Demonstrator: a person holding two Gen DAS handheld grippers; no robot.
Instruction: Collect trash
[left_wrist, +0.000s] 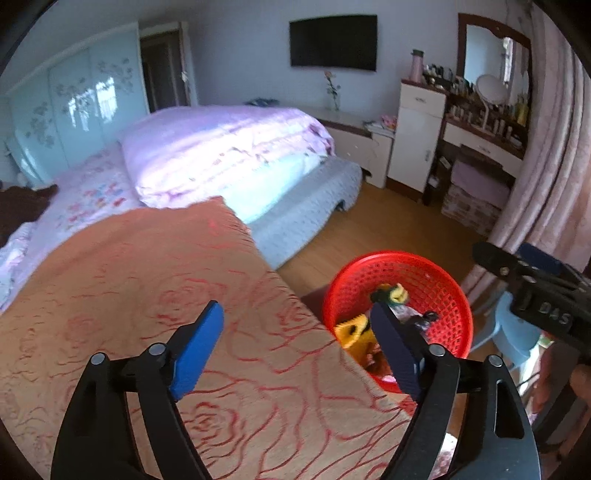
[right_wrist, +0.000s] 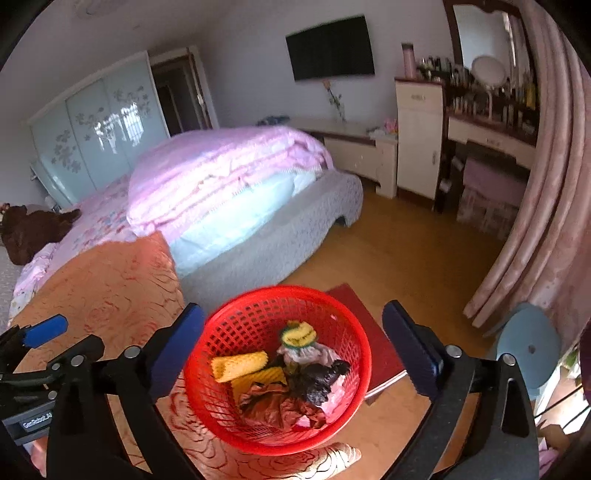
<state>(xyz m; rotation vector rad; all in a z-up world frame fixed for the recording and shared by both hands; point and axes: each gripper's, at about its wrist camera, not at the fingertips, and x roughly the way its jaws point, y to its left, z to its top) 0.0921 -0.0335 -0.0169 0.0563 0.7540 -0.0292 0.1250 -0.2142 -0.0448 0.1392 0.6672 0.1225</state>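
Observation:
A red mesh basket (right_wrist: 207, 402) stands at the corner of the orange rose-patterned bed cover (right_wrist: 110, 295). In it lie a yellow foam net (right_wrist: 238, 365), a yellow-green wad (right_wrist: 297, 334), a black bag (right_wrist: 321, 380) and crumpled pink and brown wrappers (right_wrist: 280, 410). My right gripper (right_wrist: 294, 310) hangs open above the basket with nothing between its fingers. My left gripper (left_wrist: 295, 310) is open over the orange cover (left_wrist: 147, 280), just left of the basket (left_wrist: 443, 284), and holds nothing. Its right finger hides part of the basket's contents.
A bed with a pink duvet (right_wrist: 229, 173) lies behind. A red flat thing (right_wrist: 373, 332) sits under the basket. A light-blue stool (right_wrist: 528, 343) and a pink curtain (right_wrist: 546, 184) stand at the right, a dresser (right_wrist: 491, 136) beyond the wood floor (right_wrist: 406, 240).

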